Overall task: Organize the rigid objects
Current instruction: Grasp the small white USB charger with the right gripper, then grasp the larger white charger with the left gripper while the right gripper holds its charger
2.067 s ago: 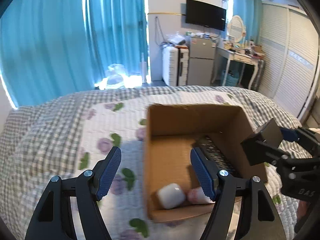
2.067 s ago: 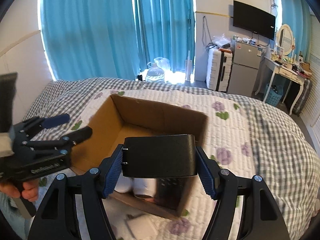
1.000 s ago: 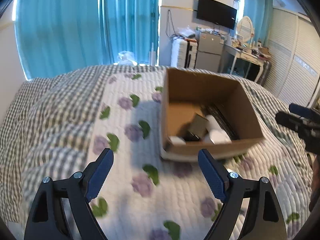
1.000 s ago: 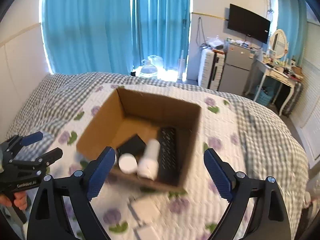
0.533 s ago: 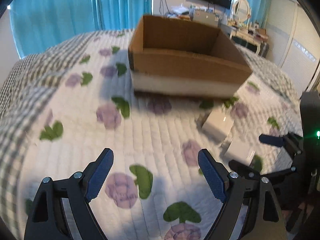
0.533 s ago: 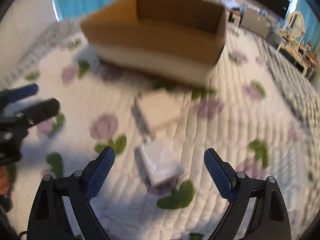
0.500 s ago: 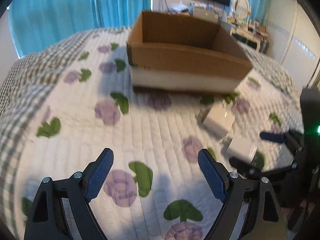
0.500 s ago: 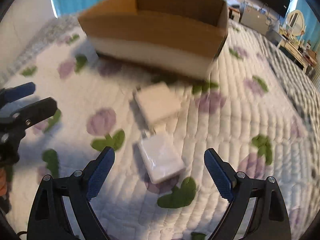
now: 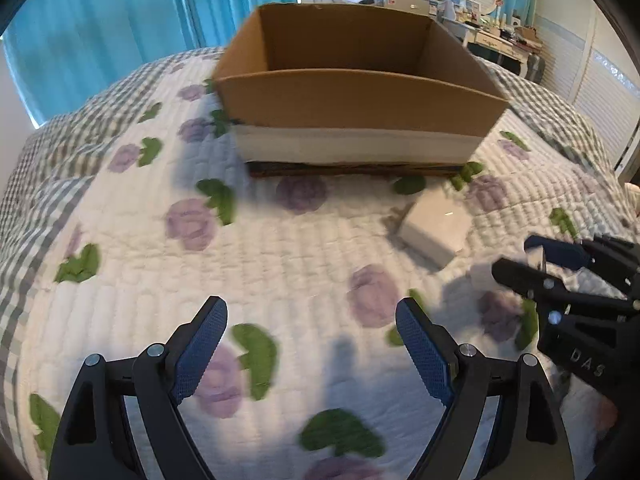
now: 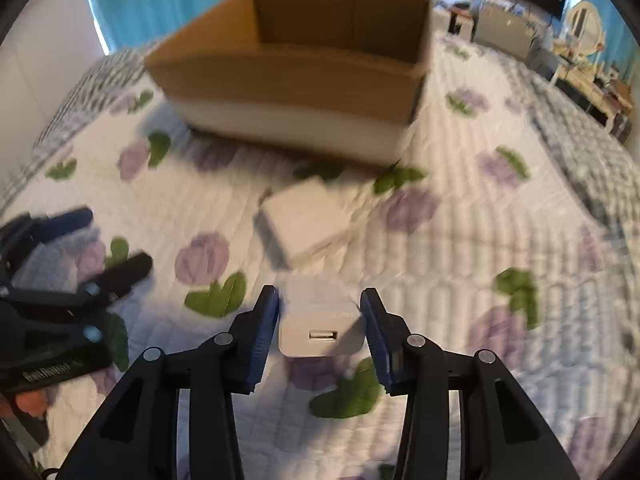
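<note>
A brown cardboard box (image 9: 360, 96) stands on the flowered quilt; it also shows in the right wrist view (image 10: 292, 68). Its inside is hidden from this low angle. A white USB charger (image 10: 322, 328) lies on the quilt between the fingers of my right gripper (image 10: 320, 336), whose jaws are close around it, nearly touching its sides. A larger white adapter (image 10: 304, 222) lies just beyond it, near the box; it also shows in the left wrist view (image 9: 436, 230). My left gripper (image 9: 312, 344) is open and empty, low over the quilt. The right gripper (image 9: 560, 272) shows at the right of the left wrist view.
The quilt (image 9: 120, 220) covers a bed with a grey checked border. Blue curtains (image 9: 120, 20) hang behind. A dresser with a mirror (image 10: 588, 40), a fridge and a wall TV stand at the far right of the room.
My right gripper has moved down and forward around the small white charger and its jaws have narrowed on it. The left gripper has moved slightly nearer the box and stays open.
</note>
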### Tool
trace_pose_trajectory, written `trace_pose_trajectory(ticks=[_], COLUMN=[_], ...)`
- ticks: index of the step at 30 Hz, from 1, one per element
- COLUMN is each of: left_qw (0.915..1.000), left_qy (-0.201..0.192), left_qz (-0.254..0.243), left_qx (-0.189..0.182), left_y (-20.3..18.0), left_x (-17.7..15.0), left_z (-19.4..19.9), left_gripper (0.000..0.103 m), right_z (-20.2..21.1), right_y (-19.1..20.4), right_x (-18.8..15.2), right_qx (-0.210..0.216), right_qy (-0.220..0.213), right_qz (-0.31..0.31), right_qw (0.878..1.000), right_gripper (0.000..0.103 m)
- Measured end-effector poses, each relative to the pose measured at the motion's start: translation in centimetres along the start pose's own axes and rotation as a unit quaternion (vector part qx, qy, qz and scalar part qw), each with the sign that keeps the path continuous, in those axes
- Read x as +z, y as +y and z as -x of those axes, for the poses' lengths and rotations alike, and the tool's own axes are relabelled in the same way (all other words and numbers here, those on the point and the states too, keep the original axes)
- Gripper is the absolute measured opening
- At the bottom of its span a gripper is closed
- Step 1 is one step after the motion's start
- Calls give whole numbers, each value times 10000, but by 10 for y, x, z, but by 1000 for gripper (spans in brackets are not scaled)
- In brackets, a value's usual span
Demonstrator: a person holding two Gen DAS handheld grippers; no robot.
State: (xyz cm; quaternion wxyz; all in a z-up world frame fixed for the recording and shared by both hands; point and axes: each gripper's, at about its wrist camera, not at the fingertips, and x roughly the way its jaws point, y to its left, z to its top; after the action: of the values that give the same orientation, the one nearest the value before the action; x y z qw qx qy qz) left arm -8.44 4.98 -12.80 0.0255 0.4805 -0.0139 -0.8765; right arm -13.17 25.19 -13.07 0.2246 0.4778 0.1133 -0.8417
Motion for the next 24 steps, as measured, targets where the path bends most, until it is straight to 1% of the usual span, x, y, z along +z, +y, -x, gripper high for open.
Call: trace_pose_trajectory(ticks=[4,8,11,13,17,21,24], left_qw=[10000,9994,9988,9985,9975,9969,9973], left_qy=[35,137,244,292,393,370,304], left_qz=[-38,54,57,90,226,413,467], left_qx=[-78,-299,-414,-456,-534,-560,-471], left_y=[-27,-48,-60,-64,-69,-72,-73], left_x=[15,29,33,37,44,47,47], left_z=[-11,-32,-47,-56,-72,-84,-87], left_gripper=[88,88,88,88,88,88,85], right_z=[13,21,16,14,11,5,2], right_y=[-25,-61,-83,-84,-77,-76,-75], right_x=[13,21,21,21,22,24,24], right_qx=[-51,-167,-39,-27,-142,-220,-280], right_qy=[-214,-424,-367,-366,-373,-353,-331], right_qz=[-149,-599,-994,-1039,-940,-981,-980], right_qw=[9996,9972,9944,9939,9948,9943,9942], right_gripper=[41,41,41,41,41,41,41])
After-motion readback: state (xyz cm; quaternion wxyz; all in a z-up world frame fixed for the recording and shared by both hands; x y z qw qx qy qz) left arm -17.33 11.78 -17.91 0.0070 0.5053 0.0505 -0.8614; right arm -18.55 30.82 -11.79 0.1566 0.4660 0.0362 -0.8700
